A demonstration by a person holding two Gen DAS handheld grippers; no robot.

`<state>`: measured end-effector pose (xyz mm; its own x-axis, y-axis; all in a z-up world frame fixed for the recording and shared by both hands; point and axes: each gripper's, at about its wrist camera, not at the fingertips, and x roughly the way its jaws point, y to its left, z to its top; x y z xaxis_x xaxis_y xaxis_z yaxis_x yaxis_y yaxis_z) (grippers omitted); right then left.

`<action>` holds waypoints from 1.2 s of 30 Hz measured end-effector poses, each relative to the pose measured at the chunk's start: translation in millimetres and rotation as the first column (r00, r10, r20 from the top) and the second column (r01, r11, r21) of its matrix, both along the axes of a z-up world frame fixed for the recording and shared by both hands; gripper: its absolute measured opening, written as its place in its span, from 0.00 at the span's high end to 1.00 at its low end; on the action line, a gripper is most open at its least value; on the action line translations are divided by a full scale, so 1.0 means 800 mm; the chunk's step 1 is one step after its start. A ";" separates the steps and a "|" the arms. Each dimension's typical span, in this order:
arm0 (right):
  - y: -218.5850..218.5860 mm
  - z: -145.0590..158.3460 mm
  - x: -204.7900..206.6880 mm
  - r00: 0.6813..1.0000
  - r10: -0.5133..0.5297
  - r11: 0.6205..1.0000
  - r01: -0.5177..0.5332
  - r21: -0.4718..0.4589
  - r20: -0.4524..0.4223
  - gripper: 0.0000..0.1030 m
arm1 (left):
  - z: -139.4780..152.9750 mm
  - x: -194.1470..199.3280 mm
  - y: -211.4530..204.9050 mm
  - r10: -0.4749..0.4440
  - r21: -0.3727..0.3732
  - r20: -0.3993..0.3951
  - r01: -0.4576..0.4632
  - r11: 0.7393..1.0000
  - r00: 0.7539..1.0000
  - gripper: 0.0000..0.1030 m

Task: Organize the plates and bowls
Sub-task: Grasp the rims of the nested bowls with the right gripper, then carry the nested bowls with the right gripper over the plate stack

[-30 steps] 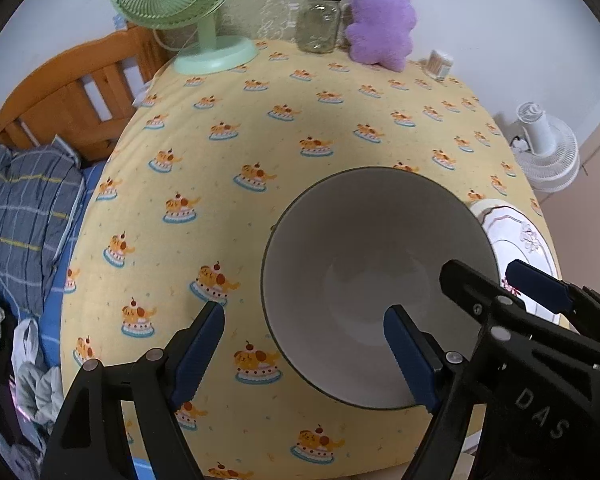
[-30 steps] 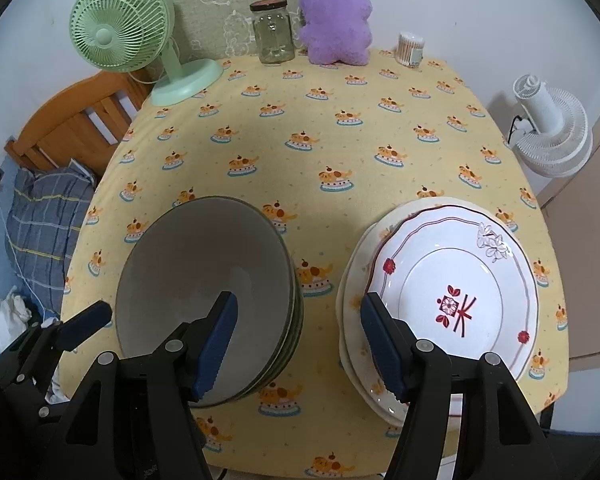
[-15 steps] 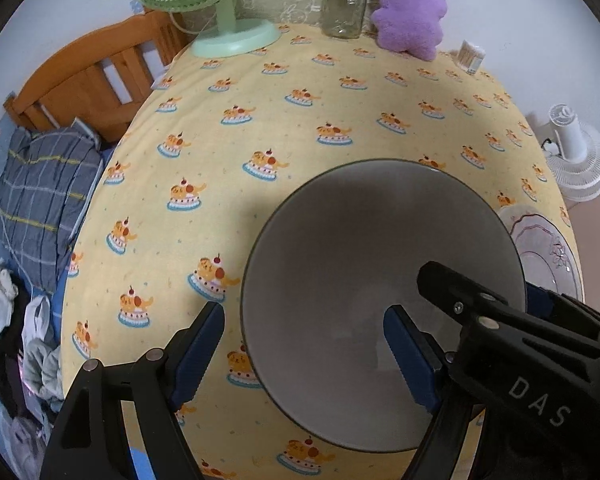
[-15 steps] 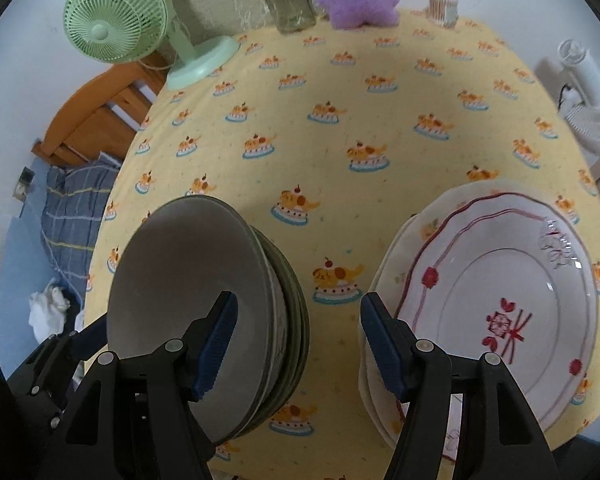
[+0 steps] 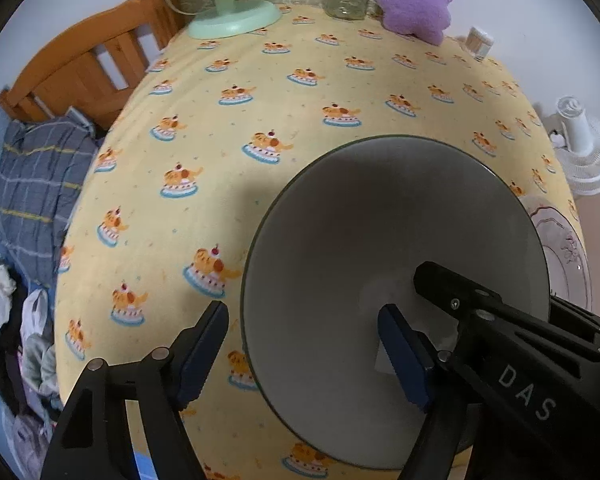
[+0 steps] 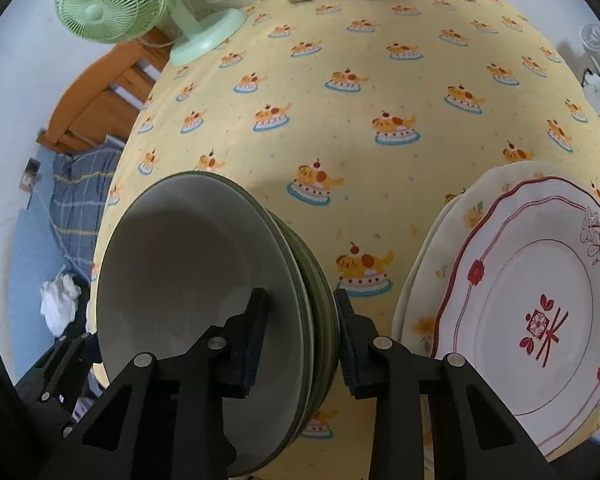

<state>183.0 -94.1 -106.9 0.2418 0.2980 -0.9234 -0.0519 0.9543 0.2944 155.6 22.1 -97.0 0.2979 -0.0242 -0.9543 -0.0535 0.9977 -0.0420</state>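
On the yellow desk (image 6: 380,80), the right tool (image 6: 300,338), just closing, pinches the stacked bowls (image 6: 204,300); left tool (image 5: 304,350) straddles released. One-sided lifting could spill them.

both wrist views look steeply down, close over the table (image 5: 300,92). left frames the bowl stack (image 5: 392,240) at 5 o'clock; right sees it (image 6: 196,280) at 7, plates (image 6: 540,320) at 4.

Glazed ceramic bowls (image 6: 204,280); soft cloth tablecloth (image 6: 380,80)
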 end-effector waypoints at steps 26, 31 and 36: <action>0.009 0.004 -0.003 0.997 -0.076 0.993 0.077 -0.087 0.017 0.61 | -0.008 0.010 -0.003 -0.158 -0.173 0.051 0.164 0.971 0.986 0.35; 0.014 0.008 -0.004 0.997 -0.071 0.993 0.071 -0.098 0.010 0.60 | -0.008 0.008 0.000 -0.141 -0.193 0.028 0.143 0.971 0.990 0.35; 0.016 0.015 -0.011 0.997 -0.079 0.991 0.079 -0.105 0.009 0.60 | -0.004 0.002 0.005 -0.147 -0.222 -0.002 0.143 0.964 0.989 0.35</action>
